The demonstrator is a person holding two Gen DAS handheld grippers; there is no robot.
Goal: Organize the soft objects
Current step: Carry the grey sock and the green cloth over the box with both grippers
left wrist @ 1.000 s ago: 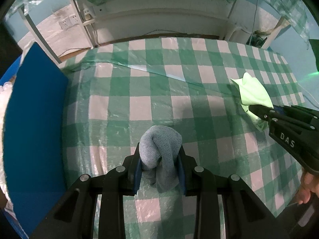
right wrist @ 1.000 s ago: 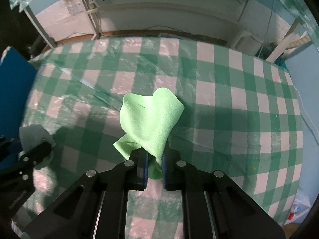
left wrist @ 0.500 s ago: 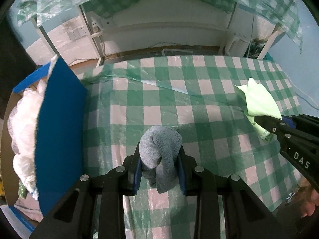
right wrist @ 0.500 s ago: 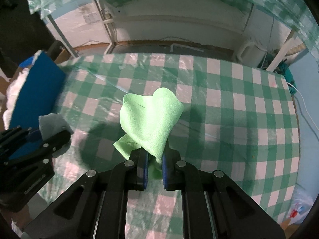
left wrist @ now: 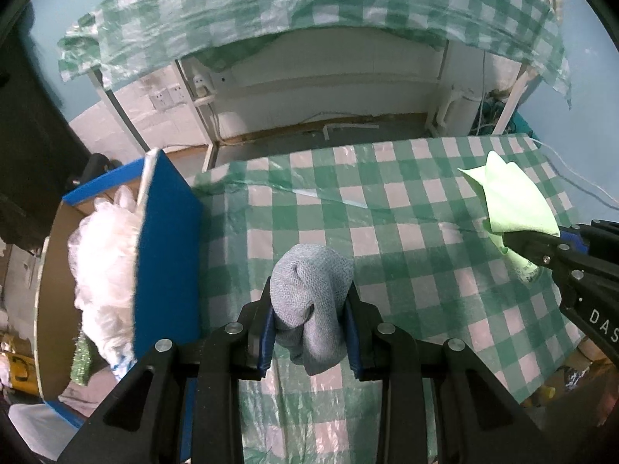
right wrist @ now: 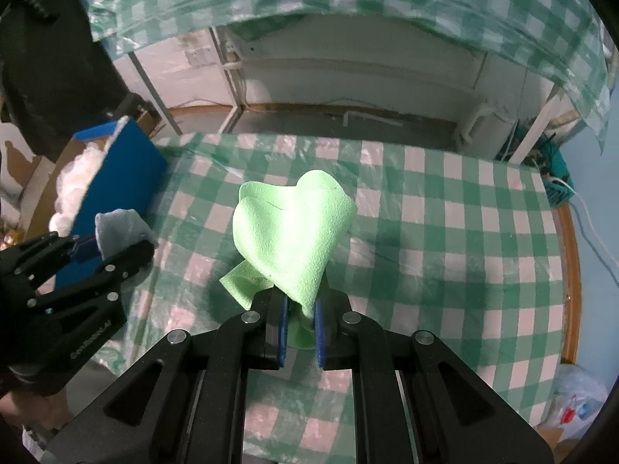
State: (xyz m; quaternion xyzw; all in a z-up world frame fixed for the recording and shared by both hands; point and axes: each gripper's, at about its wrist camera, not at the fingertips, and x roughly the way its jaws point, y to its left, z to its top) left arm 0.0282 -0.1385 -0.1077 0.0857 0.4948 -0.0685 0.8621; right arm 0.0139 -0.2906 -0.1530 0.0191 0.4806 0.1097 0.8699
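Observation:
My left gripper is shut on a bunched grey-blue knitted cloth and holds it in the air above the left part of the checked table. My right gripper is shut on a light green cloth that stands up from the jaws, also held above the table. The right gripper with the green cloth shows at the right of the left wrist view. The left gripper with the grey cloth shows at the left of the right wrist view.
A blue-walled cardboard box stands beside the table's left edge, holding white plastic bags and a green item. A second checked table stands behind, with wall sockets below. A plastic bag lies on the floor at right.
Both grippers have risen well above the table with their cloths still held. The view now takes in the box's inside and the far table.

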